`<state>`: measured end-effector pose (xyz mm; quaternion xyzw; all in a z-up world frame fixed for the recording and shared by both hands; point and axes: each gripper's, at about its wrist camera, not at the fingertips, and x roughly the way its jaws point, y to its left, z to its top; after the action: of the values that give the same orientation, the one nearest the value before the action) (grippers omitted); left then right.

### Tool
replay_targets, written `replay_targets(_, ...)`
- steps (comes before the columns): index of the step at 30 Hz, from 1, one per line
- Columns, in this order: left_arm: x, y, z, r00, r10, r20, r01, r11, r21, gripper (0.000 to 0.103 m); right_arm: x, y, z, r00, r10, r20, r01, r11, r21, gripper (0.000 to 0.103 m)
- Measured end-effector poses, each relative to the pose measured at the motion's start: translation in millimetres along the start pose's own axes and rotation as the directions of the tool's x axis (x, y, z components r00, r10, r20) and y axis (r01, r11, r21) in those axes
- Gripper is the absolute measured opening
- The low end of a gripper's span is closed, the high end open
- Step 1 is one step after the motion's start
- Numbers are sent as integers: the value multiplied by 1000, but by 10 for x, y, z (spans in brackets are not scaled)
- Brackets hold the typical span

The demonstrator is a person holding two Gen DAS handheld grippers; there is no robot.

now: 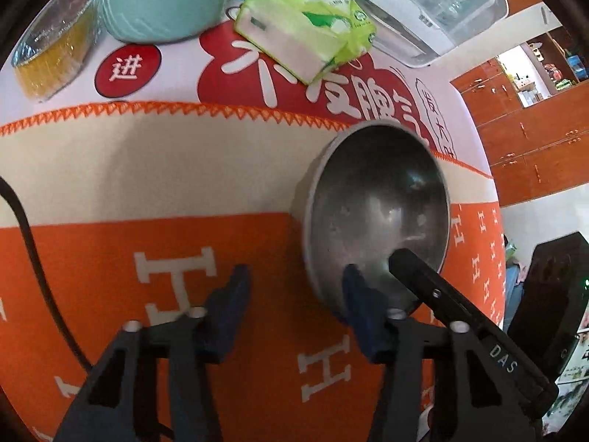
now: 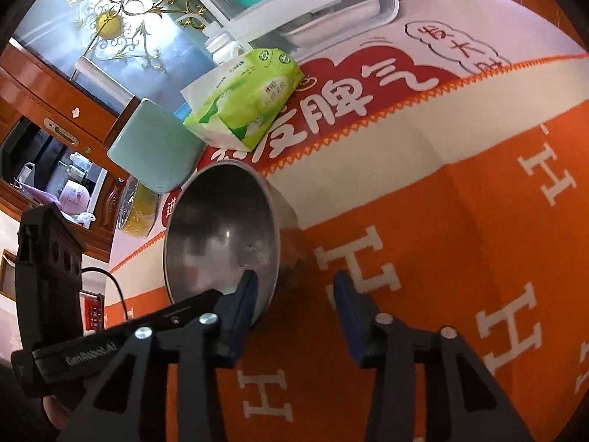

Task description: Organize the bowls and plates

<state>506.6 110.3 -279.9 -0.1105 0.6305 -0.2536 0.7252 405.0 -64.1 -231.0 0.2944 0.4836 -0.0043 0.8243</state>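
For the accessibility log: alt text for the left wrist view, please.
A steel bowl sits on an orange-and-cream cloth, the left claw open beside it with one blue finger at its near rim. Behind lie a green tissue pack and a mint container.

Both views are bright and evenly lit, with saturated colour on the orange cloth ahead of the jaws. Soft shadows fall on the cloth just beside the bowl; in the right wrist view a darker shadow lies at the bowl's right. The bowl's steel inside carries dull, smeared highlights, brightest near its middle, with no hard glare. Well beyond the jaws in the right wrist view, a glass panel is washed pale blue by daylight. Fisheye distortion bends the cloth's stitched edge into an arc, and the corners fall to black. The fingers nearest the lens look soft, and the bowl rim is slightly blurred.
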Motion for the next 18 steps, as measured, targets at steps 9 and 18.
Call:
replay_targets(9, 15, -19, -143, 1000, 0, -11, 0, 1000, 4, 15, -5, 42, -64, 999, 18, -26, -18, 1000, -2, 14)
replay_targets(18, -48, -55, -385, 999, 14, -45, -14, 1000, 14, 15, -113, 19, -275, 998, 7, -68, -6, 1000, 23, 12)
